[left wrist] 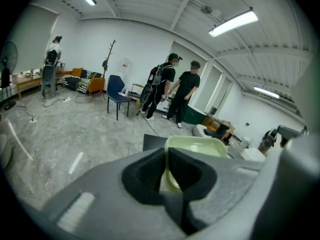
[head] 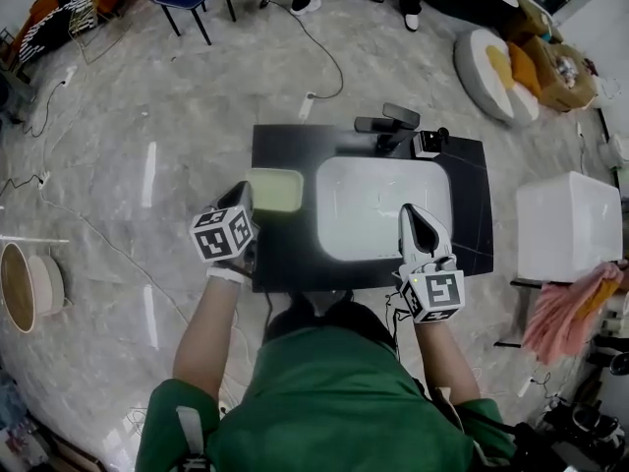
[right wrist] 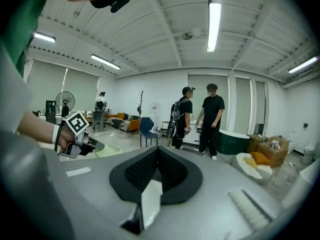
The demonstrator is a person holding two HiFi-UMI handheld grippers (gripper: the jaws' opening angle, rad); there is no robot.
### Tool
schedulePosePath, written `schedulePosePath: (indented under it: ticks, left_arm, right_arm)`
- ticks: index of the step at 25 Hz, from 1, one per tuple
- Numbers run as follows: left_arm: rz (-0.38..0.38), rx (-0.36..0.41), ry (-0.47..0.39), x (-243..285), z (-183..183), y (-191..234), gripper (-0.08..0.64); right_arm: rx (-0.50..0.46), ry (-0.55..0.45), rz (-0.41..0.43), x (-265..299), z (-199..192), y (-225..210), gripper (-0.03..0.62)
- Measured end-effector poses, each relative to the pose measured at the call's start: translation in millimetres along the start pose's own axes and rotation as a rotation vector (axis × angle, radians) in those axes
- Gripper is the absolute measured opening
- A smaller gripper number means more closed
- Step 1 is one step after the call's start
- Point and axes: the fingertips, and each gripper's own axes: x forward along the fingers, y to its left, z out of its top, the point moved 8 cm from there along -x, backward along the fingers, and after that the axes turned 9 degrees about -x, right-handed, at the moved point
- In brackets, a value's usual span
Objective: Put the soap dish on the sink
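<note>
The soap dish (head: 275,190) is a pale yellow-green rectangular tray. It rests over the black countertop (head: 285,146), just left of the white sink basin (head: 383,205). My left gripper (head: 243,203) is shut on the dish's near rim. In the left gripper view the dish (left wrist: 196,149) sticks out beyond the closed left gripper (left wrist: 166,153). My right gripper (head: 418,226) hovers over the basin's right front edge, shut, with nothing between its fingers. From the right gripper (right wrist: 157,151) view, the left gripper (right wrist: 75,134) and the dish (right wrist: 107,150) show at the left.
A black faucet (head: 388,121) stands behind the basin. A white box (head: 568,224) and a pink cloth (head: 565,308) are to the right. Two people (left wrist: 177,91), a blue chair (left wrist: 117,91) and floor cables (head: 324,42) lie beyond the counter. A round basket (head: 25,288) sits at the left.
</note>
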Motion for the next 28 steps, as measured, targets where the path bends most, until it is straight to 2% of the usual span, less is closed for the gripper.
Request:
schedulePosePath:
  ticks: [14,23,28]
  left_arm:
    - [0.114,-0.008,0.071,118,1,11,0.02]
    - [0.196,0.017,0.126,179,-2,21,0.02]
    - [0.217,-0.005,0.142,200,1,24,0.02]
  right_arm:
    - [0.025,0.067,0.034,33,-38,-56,-0.002]
    - [0.058,0.117,0.024,43,-65,-86,-0.002]
    - [0.064,0.143,0.015,45,-72,-96,-0.002]
